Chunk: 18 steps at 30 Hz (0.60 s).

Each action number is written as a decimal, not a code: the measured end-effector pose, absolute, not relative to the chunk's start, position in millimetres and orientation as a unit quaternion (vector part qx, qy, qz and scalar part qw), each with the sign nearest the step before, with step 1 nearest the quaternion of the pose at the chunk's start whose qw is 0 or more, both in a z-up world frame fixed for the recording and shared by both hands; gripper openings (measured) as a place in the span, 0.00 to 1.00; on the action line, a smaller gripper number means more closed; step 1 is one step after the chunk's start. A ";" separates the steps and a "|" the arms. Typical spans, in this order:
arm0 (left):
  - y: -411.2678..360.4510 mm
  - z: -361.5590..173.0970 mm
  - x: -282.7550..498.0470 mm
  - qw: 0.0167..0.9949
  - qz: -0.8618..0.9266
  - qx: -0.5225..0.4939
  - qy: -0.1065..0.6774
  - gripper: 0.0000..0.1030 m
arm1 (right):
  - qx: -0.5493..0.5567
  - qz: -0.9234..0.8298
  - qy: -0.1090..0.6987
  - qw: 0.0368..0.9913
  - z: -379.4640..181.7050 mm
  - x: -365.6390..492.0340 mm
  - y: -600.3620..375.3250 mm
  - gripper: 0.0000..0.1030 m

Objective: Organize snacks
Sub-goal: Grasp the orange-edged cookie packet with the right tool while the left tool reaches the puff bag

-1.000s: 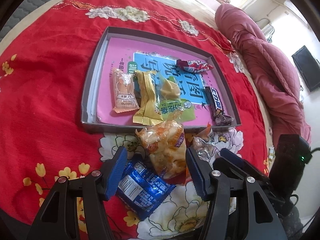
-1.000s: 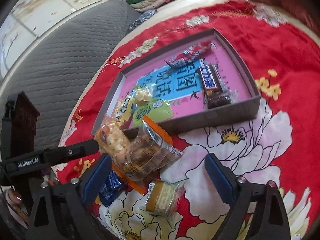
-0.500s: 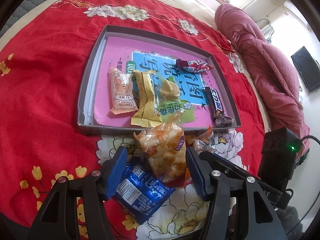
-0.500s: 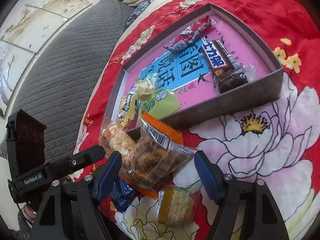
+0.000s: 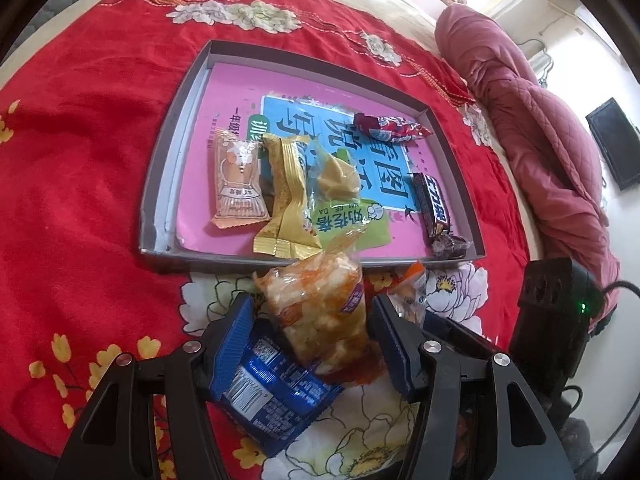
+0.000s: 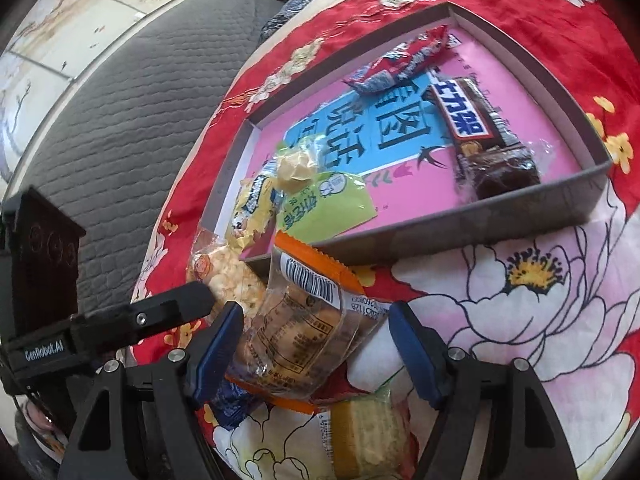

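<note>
A grey tray (image 5: 160,184) lined with a pink book holds several wrapped snacks, among them a gold pack (image 5: 288,200) and a chocolate bar (image 6: 464,116). In front of it on the red cloth lies a heap of loose packs. My left gripper (image 5: 312,300) stands open around a clear bag of puffed orange-white snack (image 5: 320,312), with gaps at both pads, over a blue pack (image 5: 264,384). My right gripper (image 6: 316,312) is closing around an orange-edged clear biscuit pack (image 6: 304,320). Its left pad is at the wrapper and the right pad is still apart. A yellow cake pack (image 6: 368,436) lies below.
The red flowered cloth (image 5: 80,160) covers a bed. A rolled pink quilt (image 5: 540,120) lies along its right side and a grey quilted mattress (image 6: 120,120) shows beyond the left edge. The left gripper's black finger (image 6: 172,312) reaches in beside the puffed snack bag (image 6: 224,276).
My right gripper has come forward and down over the orange-edged biscuit pack, and its jaws have narrowed around it. The left gripper has barely moved.
</note>
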<state>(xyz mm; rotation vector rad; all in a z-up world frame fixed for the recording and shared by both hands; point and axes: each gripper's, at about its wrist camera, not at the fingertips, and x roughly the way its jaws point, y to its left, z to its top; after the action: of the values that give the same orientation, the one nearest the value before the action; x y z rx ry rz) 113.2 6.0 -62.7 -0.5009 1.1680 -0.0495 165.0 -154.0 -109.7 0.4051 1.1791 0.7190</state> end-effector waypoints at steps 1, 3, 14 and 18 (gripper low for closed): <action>4.6 -63.3 114.5 0.804 -0.024 -0.234 0.546 0.61 | 0.186 0.331 0.538 0.753 -109.5 164.8 -154.6 0.64; 1.0 -65.2 117.6 0.802 -0.024 -0.232 0.549 0.61 | 0.188 0.336 0.534 0.753 -110.0 163.9 -156.4 0.63; 1.7 -76.6 126.0 0.786 -0.022 -0.274 0.554 0.61 | 0.192 0.344 0.505 0.768 -102.7 150.5 -178.1 0.54; 0.7 -79.6 125.2 0.785 -0.019 -0.280 0.552 0.61 | 0.189 0.337 0.482 0.786 -92.7 149.3 -191.4 0.53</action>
<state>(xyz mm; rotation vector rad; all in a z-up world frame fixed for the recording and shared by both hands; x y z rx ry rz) 125.2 0.7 -79.6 -0.6035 1.1902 -0.0413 149.3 -191.4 -92.7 0.4068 1.0387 0.7267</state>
